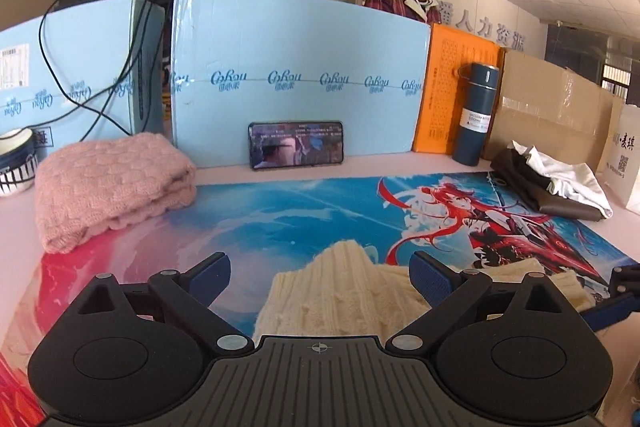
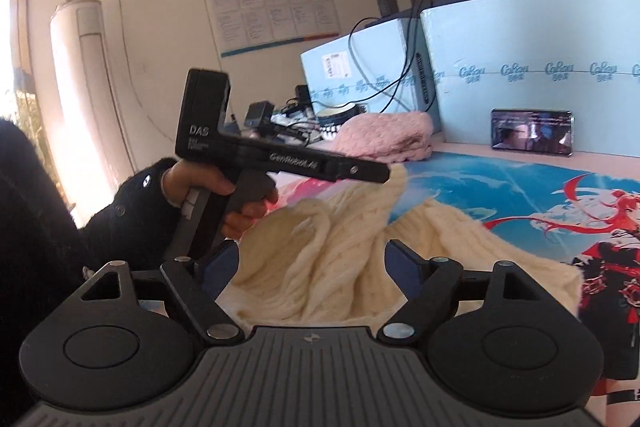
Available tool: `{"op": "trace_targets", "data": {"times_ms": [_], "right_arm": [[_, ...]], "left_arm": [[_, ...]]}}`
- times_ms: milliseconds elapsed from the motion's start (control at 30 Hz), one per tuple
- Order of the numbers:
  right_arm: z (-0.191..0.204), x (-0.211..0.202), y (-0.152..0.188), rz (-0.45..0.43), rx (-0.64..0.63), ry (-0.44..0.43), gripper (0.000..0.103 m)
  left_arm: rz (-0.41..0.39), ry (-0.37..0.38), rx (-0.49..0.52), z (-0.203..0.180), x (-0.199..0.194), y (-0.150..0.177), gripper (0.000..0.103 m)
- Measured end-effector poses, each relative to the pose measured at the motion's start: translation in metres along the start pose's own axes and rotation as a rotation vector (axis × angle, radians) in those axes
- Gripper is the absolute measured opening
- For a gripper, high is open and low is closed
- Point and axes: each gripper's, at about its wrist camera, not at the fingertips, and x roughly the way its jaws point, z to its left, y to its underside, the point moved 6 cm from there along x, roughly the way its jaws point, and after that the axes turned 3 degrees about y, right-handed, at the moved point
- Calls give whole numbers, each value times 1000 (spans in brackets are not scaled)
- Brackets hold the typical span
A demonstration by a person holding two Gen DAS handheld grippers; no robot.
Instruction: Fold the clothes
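Note:
A cream knit sweater lies rumpled on the printed desk mat, close in front of both grippers. My left gripper is open wide, and a raised fold of the sweater stands between its fingers without either pad pressing on it. In the right wrist view the left gripper shows side-on in a hand, its tip at a lifted peak of the cream sweater. My right gripper is open too, with the sweater under and between its fingers. A folded pink knit sweater rests at the mat's far left.
Light blue boxes wall off the back of the table, with a phone leaning on them. An orange box, a dark flask and a brown and white clothes pile sit at the right. A person stands behind the boxes.

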Motion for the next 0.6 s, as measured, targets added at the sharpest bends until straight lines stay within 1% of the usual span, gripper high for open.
{"op": "trace_targets", "data": {"times_ms": [33, 67, 133, 167, 233, 333, 467, 533, 567, 600], "right_arm": [[-15, -8, -6, -42, 36, 43, 85], [-30, -6, -9, -45, 64, 93, 89], [-59, -4, -15, -49, 118, 192, 90], [-78, 1, -13, -16, 163, 236, 89], [-104, 17, -4, 56, 258, 281, 89], [-122, 43, 12, 170, 347, 340, 89], [-107, 54, 22, 210, 245, 394, 89], [-100, 56, 24, 214, 221, 401, 85], [-97, 57, 24, 214, 214, 408, 78], [-93, 57, 24, 214, 206, 415, 66]], "left_arm": [[31, 18, -31, 4, 4, 2, 98], [64, 28, -52, 6, 8, 4, 98], [111, 59, -62, 5, 16, 10, 98], [130, 77, -64, 4, 19, 13, 98], [162, 104, -65, 1, 23, 17, 98], [186, 96, -53, 0, 24, 23, 98], [187, 73, -36, -2, 22, 27, 98], [182, 67, -23, -4, 20, 29, 98], [169, 70, -8, -7, 19, 30, 98], [156, 72, 8, -10, 18, 31, 98]]}}
